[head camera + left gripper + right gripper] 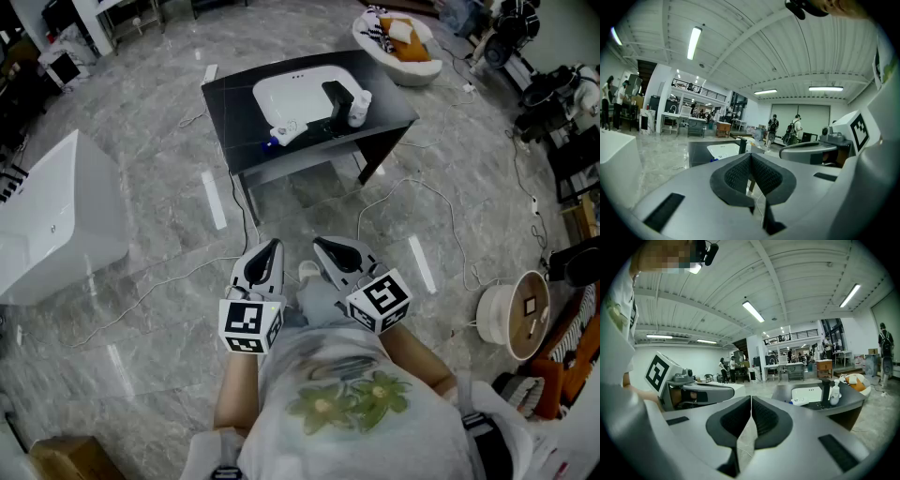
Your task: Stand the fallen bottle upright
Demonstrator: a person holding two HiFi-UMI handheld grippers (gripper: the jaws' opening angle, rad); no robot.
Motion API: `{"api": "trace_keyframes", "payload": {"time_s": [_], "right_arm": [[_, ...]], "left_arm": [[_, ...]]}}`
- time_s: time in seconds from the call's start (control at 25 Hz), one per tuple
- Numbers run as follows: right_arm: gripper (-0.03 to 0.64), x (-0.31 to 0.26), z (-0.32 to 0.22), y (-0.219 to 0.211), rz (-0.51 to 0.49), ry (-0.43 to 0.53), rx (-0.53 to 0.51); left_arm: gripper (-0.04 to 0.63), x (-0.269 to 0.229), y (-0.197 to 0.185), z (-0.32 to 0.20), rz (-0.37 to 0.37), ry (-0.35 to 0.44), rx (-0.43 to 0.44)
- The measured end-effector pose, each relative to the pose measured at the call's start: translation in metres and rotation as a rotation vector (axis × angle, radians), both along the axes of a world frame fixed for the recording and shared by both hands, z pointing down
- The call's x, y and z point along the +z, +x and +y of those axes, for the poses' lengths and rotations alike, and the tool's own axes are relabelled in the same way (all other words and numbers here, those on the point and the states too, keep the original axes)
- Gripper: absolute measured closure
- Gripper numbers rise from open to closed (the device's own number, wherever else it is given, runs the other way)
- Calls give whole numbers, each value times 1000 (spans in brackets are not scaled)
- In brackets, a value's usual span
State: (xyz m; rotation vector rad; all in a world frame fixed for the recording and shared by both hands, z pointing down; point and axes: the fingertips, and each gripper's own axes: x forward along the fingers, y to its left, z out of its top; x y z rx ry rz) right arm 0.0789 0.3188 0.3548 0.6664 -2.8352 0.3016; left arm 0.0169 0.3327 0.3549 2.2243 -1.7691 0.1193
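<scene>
Fallen bottle (288, 132) lies on its side on the black surface (230, 117), at the near rim of the white basin (295, 94). Its long axis runs roughly across the head view, right end a bit further away. The white body points right and a blue bit sits at its left end. In the right gripper view the bottle (800, 402) again shows flat on the surface, just beside the basin.

A white pump bottle (360, 105) stands upright at the basin's right side, next to a black upright piece (336, 98).

Left claw (272, 247): jaws fully together, pads touching, nothing between them (750, 158). Right claw (324, 247): jaws also together, only a thin seam between the pads, nothing held (751, 400).

Both claws are side by side close to the person's body, over the floor, facing the surface and well apart from it. Neither touches the bottle.
</scene>
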Motion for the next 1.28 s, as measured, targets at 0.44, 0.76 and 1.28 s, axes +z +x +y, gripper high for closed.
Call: {"api": "trace_keyframes", "payload": {"time_s": [0.44, 0.76, 1.28], "right_arm": [[572, 17, -93, -23, -12, -15, -24], [571, 36, -200, -41, 10, -18, -85], [571, 76, -318, -61, 61, -30, -201]], "left_arm": [[577, 7, -31, -89, -17, -13, -25], [577, 31, -62, -197, -17, -67, -78], [577, 70, -87, -299, -14, -114, -177]]}}
